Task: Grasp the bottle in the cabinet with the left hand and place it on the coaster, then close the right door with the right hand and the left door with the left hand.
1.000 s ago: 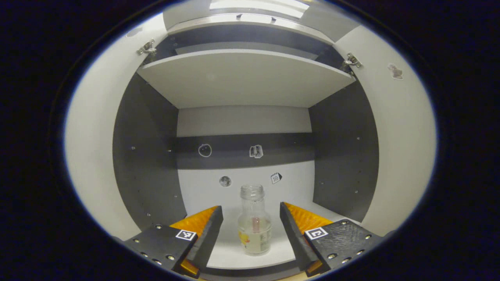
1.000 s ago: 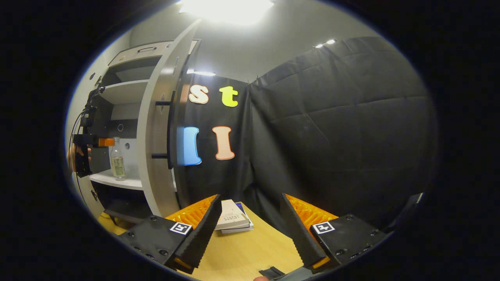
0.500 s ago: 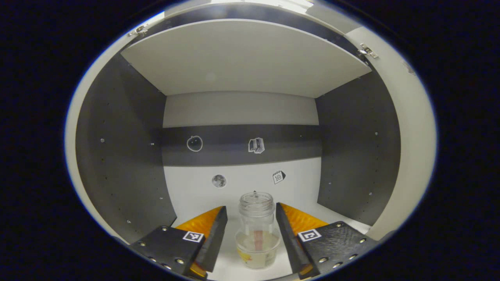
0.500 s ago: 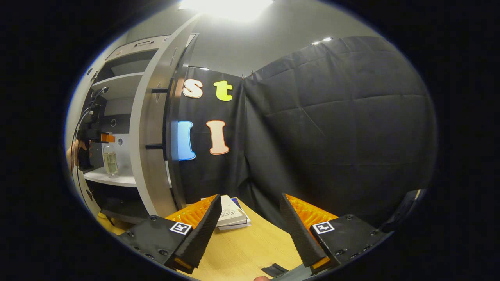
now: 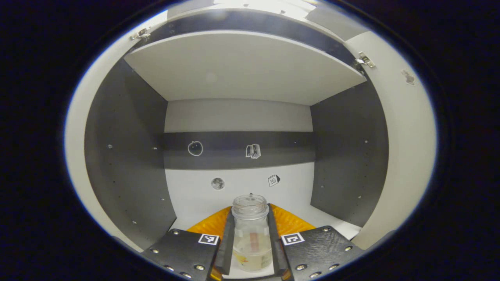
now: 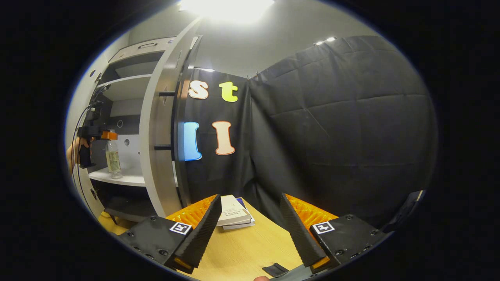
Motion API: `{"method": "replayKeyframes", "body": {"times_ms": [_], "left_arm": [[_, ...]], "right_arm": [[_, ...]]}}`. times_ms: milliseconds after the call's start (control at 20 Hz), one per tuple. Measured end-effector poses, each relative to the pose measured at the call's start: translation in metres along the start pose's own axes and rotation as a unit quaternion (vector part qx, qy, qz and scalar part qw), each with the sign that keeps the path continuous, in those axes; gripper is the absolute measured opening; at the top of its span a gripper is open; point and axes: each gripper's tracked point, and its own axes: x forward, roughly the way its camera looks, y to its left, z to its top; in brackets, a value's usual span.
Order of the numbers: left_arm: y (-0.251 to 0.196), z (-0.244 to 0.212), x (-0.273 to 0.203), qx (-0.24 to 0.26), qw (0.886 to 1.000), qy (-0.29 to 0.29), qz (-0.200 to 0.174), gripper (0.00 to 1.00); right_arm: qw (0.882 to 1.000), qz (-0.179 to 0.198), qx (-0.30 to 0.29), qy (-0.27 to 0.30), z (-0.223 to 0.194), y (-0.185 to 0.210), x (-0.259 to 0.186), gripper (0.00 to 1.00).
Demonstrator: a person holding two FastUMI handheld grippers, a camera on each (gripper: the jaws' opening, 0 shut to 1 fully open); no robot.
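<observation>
Your left gripper point(image 5: 250, 238) has closed since half a second ago: its jaws, which stood apart on either side of the clear glass bottle with a pale label point(image 5: 250, 234), now press against both flanks of the bottle's body below the neck. The grasp step appears complete. The bottle stands upright on the white lower shelf point(image 5: 195, 203) of the grey-and-white cabinet, near the shelf's front edge; in the right gripper view the same bottle point(image 6: 113, 158) stands on that shelf with your left gripper point(image 6: 93, 134) against it. The next move, as a judgement, is to lift and withdraw it between the two open doors.

Your right gripper point(image 6: 250, 228) has barely shifted. Its jaws stand wide apart and hold nothing, hovering over the light wooden counter point(image 6: 250, 253), with the open white right door point(image 6: 160, 136) to the left of them and a small stack of books point(image 6: 234, 214) beyond the fingertips.

The bottle's base is cut off between the jaws in the left gripper view, so you cannot confirm whether it has left the shelf. The coaster cannot be identified; a small dark object point(image 6: 275, 269) at the counter's near edge is too cropped to name.
</observation>
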Motion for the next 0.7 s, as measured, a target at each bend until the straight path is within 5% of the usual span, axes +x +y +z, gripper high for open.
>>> {"method": "replayKeyframes", "body": {"times_ms": [700], "left_arm": [[-0.014,-0.011,-0.118,-0.006,1.0,0.006,0.018,0.43]], "right_arm": [[0.997,0.078,-0.003,-0.003,0.014,0.005,-0.002,0.96]]}}
